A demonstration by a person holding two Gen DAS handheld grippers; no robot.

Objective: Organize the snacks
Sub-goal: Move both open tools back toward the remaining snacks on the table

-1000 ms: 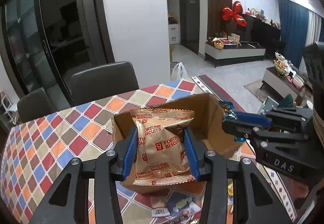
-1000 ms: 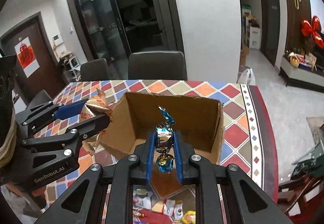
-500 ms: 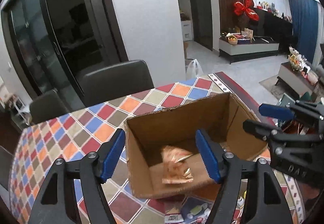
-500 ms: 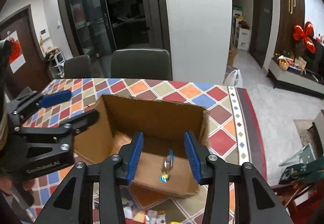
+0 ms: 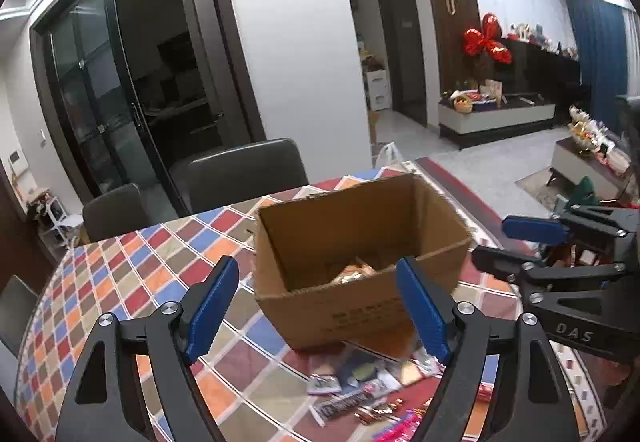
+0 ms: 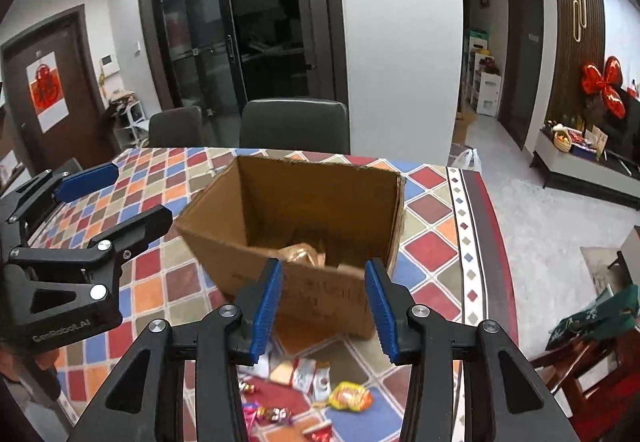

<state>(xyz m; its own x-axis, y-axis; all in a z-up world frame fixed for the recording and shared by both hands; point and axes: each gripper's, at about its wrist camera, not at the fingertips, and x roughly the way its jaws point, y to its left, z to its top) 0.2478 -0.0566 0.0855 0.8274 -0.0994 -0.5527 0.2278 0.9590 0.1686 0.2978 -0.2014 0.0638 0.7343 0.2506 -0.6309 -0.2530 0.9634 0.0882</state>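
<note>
Left gripper (image 5: 318, 302) (marked GenRobot.AI) and right gripper (image 6: 324, 306) (DAS) gape empty before the cardboard box (image 6: 296, 202).

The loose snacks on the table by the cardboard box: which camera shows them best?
The right wrist view: the loose snacks lie between its tongs, with a yellow wrapper distinct. The left wrist view shows the pile blurrier.

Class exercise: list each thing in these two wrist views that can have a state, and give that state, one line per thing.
left gripper: open, holding nothing.
right gripper: open, holding nothing.
cardboard box: upright on the table, top open.
gold snack packet: lying inside the box.
loose snacks: scattered on the table in front of the box, outside it.
glass doors: shut, as far as visible.
</note>
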